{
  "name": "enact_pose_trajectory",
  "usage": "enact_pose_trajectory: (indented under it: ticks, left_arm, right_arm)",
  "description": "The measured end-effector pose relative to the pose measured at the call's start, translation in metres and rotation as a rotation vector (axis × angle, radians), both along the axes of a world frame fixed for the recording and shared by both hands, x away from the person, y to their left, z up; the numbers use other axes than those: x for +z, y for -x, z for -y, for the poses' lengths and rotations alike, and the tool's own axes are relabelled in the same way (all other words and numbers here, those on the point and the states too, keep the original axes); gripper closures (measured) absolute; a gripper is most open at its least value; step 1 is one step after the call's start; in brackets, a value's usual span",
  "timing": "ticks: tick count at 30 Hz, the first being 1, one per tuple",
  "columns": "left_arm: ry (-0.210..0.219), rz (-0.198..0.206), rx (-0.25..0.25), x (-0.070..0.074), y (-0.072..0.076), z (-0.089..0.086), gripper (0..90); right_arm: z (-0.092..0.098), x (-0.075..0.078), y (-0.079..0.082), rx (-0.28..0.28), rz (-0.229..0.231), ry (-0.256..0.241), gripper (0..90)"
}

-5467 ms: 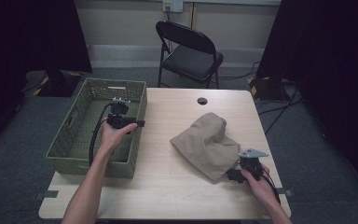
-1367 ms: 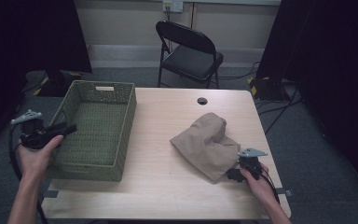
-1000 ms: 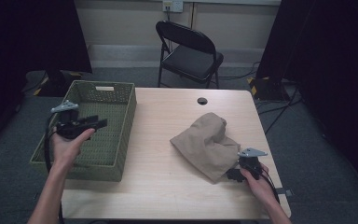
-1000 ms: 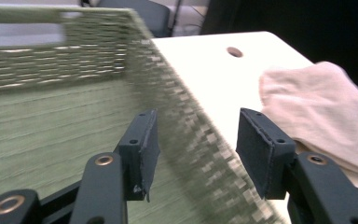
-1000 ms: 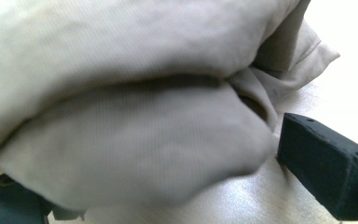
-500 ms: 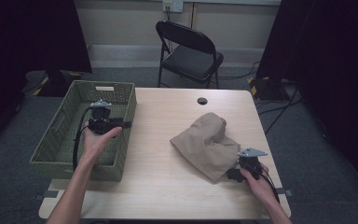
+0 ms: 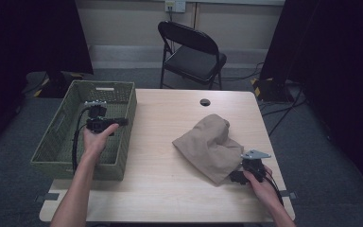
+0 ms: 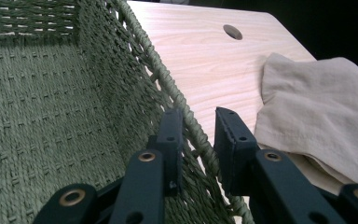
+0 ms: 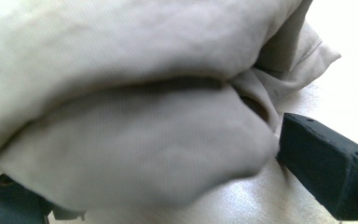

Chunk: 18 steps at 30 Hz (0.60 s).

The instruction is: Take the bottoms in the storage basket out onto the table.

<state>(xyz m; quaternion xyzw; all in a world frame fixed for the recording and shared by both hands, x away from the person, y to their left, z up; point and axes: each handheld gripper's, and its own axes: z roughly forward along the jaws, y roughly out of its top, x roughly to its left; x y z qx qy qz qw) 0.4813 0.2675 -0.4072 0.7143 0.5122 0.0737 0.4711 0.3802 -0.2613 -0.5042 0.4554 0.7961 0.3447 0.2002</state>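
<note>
Left claw [image 8: 198, 123], jaws apart, is straddled over the green woven basket's rim [image 8: 168, 88]. Right claw [image 7: 236, 178], jaws apart, is set around the crumpled beige cloth [image 7: 208, 144] on the desk.

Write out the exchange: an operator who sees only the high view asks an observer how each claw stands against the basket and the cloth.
Operator: Is the left claw shut on the green woven basket?
Observer: No. In the left gripper view its jaws are apart and straddle the rim of the wall, one inside the basket and one outside.
Operator: And the right claw at the beige cloth?
Observer: In the right gripper view its jaws stand wide open, with a thick fold of the cloth bulging between them.
</note>
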Motion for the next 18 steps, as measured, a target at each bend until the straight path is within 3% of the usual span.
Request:
enact_pose_trajectory:
  ticks: [13, 18]
  left_arm:
    - [0.043, -0.009, 0.058, -0.003, -0.006, -0.010, 74.2]
    - [0.028, -0.005, 0.069, -0.002, -0.006, -0.014, 74.5]
  right_arm:
    - [0.000, 0.000, 0.001, 0.000, -0.001, 0.000, 10.5]
    - [0.000, 0.000, 0.001, 0.004, 0.000, 0.001, 10.5]
